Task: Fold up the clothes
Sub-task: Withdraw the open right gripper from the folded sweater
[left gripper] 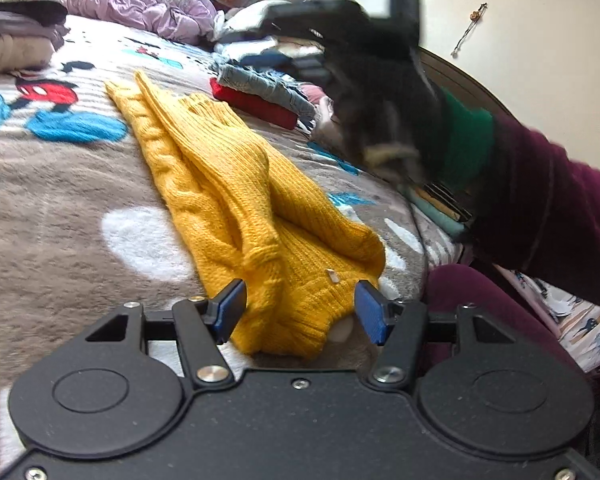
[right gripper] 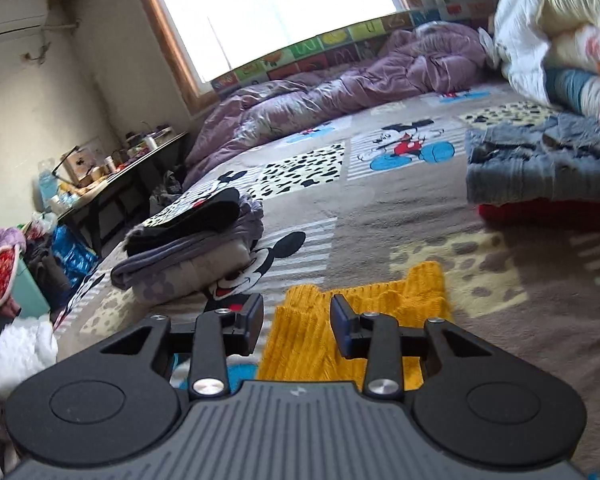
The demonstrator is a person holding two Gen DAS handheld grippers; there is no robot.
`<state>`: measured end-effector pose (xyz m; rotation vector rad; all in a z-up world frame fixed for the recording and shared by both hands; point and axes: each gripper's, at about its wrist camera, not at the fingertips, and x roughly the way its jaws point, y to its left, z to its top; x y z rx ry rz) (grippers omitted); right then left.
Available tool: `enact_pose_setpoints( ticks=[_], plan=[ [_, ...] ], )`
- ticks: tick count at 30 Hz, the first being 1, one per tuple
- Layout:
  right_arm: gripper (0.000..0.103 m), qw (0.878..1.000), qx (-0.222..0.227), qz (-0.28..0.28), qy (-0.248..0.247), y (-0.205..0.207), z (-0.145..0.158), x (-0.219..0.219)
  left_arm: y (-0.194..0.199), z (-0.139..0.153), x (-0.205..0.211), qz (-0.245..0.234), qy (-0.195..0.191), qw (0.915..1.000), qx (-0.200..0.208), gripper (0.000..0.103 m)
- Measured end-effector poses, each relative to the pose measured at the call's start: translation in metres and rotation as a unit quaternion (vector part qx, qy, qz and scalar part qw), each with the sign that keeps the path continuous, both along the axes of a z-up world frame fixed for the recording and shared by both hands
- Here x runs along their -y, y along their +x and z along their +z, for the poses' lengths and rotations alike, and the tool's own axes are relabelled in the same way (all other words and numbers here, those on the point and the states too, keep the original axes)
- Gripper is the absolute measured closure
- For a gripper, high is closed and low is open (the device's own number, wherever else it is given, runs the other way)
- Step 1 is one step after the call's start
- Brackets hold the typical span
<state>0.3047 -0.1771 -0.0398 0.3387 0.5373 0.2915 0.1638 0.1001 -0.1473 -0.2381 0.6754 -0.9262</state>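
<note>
A yellow knit sweater (left gripper: 236, 184) lies on the bed, folded lengthwise into a long narrow strip. My left gripper (left gripper: 298, 310) is open just above its near end, with a blue pad on either side of the cloth. The right gripper (left gripper: 364, 28) shows blurred in the left wrist view, held in a black-gloved hand above the far part of the sweater. In the right wrist view my right gripper (right gripper: 296, 316) is open and empty, hovering over the sweater's (right gripper: 340, 320) far end.
The bed has a brown Mickey Mouse blanket (right gripper: 380, 208). A stack of folded clothes, denim over red (right gripper: 540, 176), lies at the right. A grey and black folded pile (right gripper: 188, 240) lies at the left edge. A purple quilt (right gripper: 340, 88) is bunched at the back.
</note>
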Motion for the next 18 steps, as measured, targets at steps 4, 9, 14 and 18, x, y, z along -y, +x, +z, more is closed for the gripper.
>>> enact_pose_setpoints(
  ticks=[4, 9, 14, 18],
  plan=[
    [0.065, 1.0, 0.004, 0.015, -0.022, -0.042, -0.009, 0.017, -0.001, 0.008, -0.009, 0.028, 0.0, 0.9994, 0.019, 0.044],
    [0.065, 0.999, 0.012, 0.014, -0.029, -0.098, -0.029, 0.037, -0.005, 0.024, -0.013, 0.09, -0.026, 0.991, 0.096, 0.055],
    [0.065, 0.999, 0.021, 0.004, -0.025, -0.143, -0.056, 0.052, 0.009, 0.031, 0.015, 0.096, -0.017, 0.9863, 0.133, 0.068],
    [0.068, 0.997, 0.044, 0.008, -0.059, -0.175, -0.073, 0.05, 0.026, 0.026, 0.046, 0.097, 0.028, 0.9834, 0.151, 0.072]
  ],
)
